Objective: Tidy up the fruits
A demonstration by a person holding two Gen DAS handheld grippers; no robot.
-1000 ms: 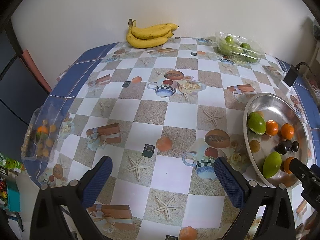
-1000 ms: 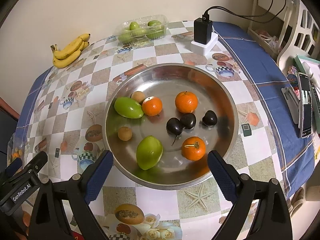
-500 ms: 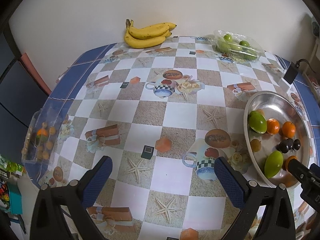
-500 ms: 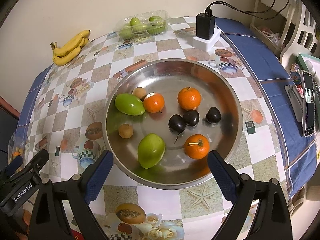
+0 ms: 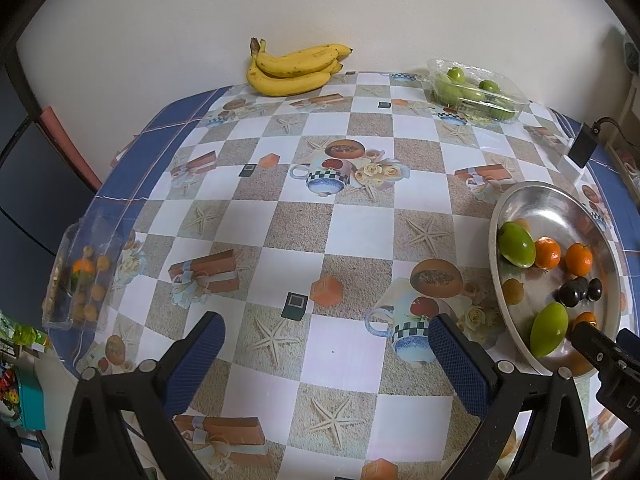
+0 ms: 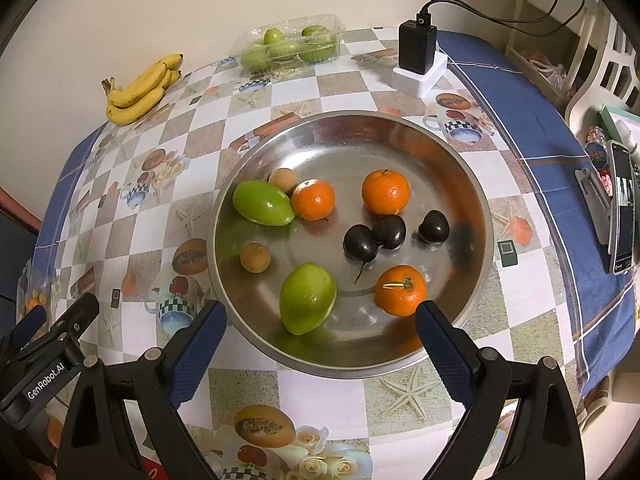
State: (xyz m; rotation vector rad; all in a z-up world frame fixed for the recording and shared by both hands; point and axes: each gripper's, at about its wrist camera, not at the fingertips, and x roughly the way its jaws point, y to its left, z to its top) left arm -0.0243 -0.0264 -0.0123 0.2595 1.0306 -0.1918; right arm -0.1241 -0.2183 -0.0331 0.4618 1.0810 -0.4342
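Now | both grippers wide open, empty | steel bowl: oranges, green fruits, cherries

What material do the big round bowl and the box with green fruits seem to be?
The bowl looks like polished metal, probably stainless steel: silver, with mirror-like reflections of the fruit. The box looks like thin clear plastic: the green fruits show through its glossy walls.

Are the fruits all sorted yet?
Not yet. The metal bowl holds a mix of oranges, green fruits and dark plums. The left gripper and right gripper are open and hold nothing. The bananas lie apart by the wall.
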